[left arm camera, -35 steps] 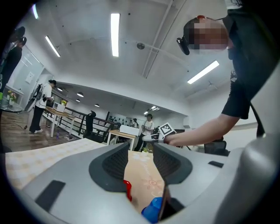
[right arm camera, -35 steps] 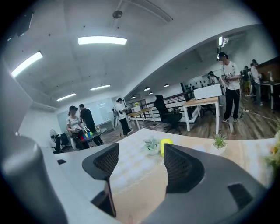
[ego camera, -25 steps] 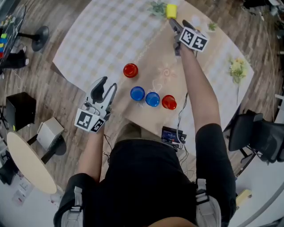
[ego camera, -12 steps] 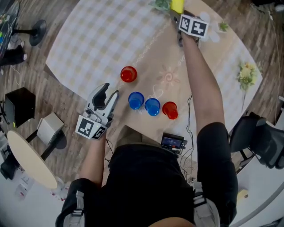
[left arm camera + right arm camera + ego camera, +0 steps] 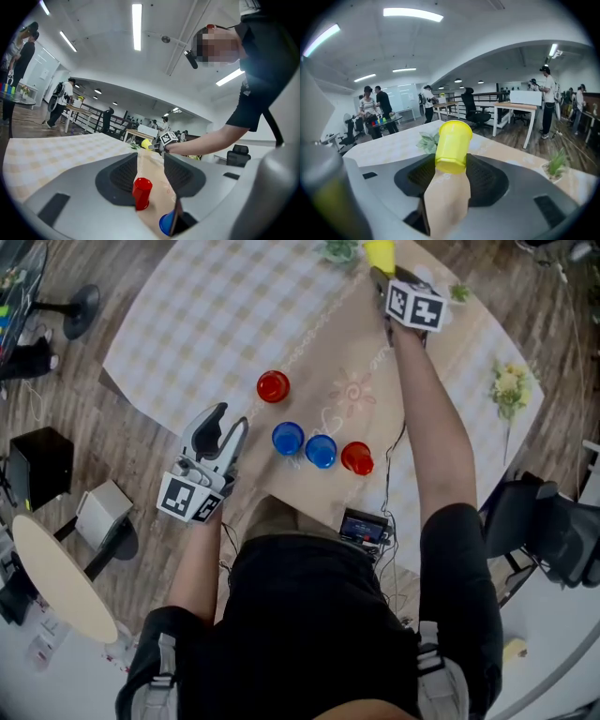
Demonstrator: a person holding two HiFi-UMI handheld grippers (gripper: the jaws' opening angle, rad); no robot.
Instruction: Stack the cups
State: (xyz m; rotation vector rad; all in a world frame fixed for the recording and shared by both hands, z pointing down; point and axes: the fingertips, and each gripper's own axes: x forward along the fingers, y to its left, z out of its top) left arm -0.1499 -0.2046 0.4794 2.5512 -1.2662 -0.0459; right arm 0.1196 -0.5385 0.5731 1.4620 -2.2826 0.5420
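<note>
Reaching far across the table point(image 5: 187, 324), the right gripper point(image 5: 380, 276) has jaws that have just been closing, and their pads now press both sides of the yellow cup point(image 5: 380, 253) near its base, beside a leafy sprig point(image 5: 337, 251) at the far edge. The left gripper point(image 5: 231, 420) hovers over the near left edge with its jaws apart and nothing between them. Nearby stand two blue cups point(image 5: 288, 438) side by side, a red cup point(image 5: 356, 457) just right of them and another red cup point(image 5: 273, 386) apart, farther back.
</note>
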